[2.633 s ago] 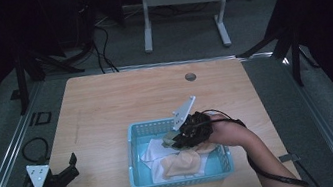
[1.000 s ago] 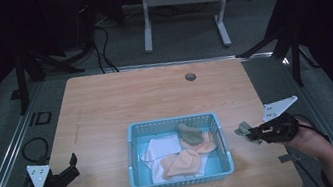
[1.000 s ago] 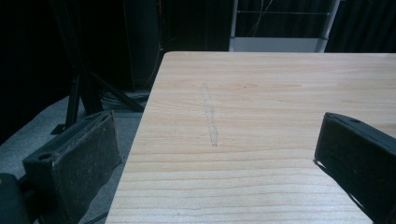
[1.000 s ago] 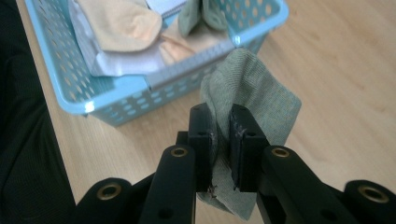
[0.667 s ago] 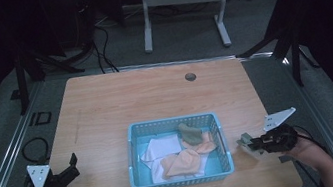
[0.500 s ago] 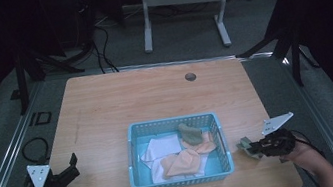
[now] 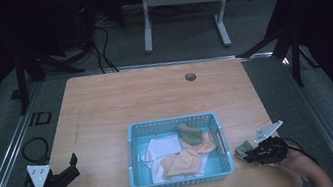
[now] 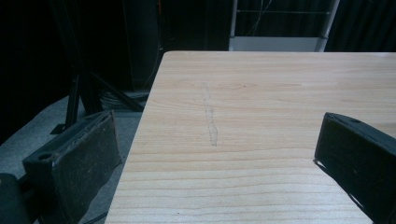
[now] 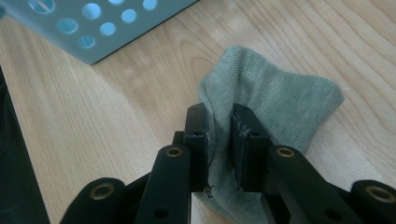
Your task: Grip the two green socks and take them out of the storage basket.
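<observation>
A light blue perforated basket (image 7: 132, 152) stands on the wooden table (image 7: 155, 100), holding a white cloth (image 7: 160, 147), an orange cloth (image 7: 185, 161) and a grey-green cloth (image 7: 190, 134). To the right of the basket, my right gripper (image 7: 249, 154) is shut on another grey-green cloth (image 9: 275, 100), which lies on the table beside the basket's corner (image 9: 100, 28). Its jaws pinch a fold of the fabric. My left gripper (image 7: 68, 170) rests at the table's front left corner, open, with bare wood between its fingers (image 8: 79, 158).
A round cable hole (image 7: 190, 76) sits near the table's far edge. Past the table stand a white metal frame (image 7: 180, 0) and dark stands with cables on the grey floor. The left table edge (image 8: 140, 121) runs close by the left gripper.
My right gripper lifted a grey-green cloth out of the basket, carried it right and down to the table beside the basket. The left gripper has not moved.
</observation>
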### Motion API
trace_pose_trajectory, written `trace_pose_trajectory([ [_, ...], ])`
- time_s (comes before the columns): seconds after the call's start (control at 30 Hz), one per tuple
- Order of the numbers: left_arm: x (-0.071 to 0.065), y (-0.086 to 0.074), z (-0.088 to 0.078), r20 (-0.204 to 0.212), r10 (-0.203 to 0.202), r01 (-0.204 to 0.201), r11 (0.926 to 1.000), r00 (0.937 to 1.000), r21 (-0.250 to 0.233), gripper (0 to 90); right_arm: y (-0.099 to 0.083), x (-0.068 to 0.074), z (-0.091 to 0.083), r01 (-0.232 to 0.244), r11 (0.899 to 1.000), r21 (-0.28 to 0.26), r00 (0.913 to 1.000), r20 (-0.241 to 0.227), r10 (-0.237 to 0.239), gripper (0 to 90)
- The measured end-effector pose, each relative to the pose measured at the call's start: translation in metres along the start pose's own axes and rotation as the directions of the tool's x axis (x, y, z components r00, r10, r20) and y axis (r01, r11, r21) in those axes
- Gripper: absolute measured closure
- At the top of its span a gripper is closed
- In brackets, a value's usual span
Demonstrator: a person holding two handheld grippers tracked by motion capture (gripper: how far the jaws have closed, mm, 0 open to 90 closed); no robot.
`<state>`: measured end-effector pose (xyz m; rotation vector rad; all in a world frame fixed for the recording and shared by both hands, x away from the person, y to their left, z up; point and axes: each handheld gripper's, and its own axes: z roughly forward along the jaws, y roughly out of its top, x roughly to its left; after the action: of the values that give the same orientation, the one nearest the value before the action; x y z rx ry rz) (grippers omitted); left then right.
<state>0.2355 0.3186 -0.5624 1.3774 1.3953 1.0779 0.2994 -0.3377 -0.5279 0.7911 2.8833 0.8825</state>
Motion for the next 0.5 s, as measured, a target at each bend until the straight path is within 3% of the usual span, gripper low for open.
trace_pose_trajectory([
  [0.2, 0.0, 0.0, 0.0, 0.0, 0.0, 0.0, 1.0, 1.0, 0.0, 0.5, 0.007, 0.002, -0.012, 0.003, 1.0, -0.011, 0.9999, -0.011, -0.003, 62.5],
  [0.37, 0.0, 0.0, 0.0, 0.0, 0.002, -0.002, 1.0, 1.0, 0.004, 0.5, 0.019, 0.003, -0.03, 0.02, 0.999, -0.05, 0.9997, 0.019, -0.019, 53.3],
  [0.4, 0.0, 0.0, 0.0, 0.0, 0.001, -0.001, 1.0, 1.0, 0.004, 0.5, 0.032, 0.002, -0.042, 0.033, 0.997, -0.063, 0.9989, 0.036, -0.031, 51.2],
  [0.5, 0.0, 0.0, 0.0, 0.001, 0.002, -0.002, 1.0, 1.0, 0.004, 0.5, 0.047, 0.0, -0.051, 0.054, 0.996, -0.073, 0.9977, 0.046, -0.05, 50.5],
])
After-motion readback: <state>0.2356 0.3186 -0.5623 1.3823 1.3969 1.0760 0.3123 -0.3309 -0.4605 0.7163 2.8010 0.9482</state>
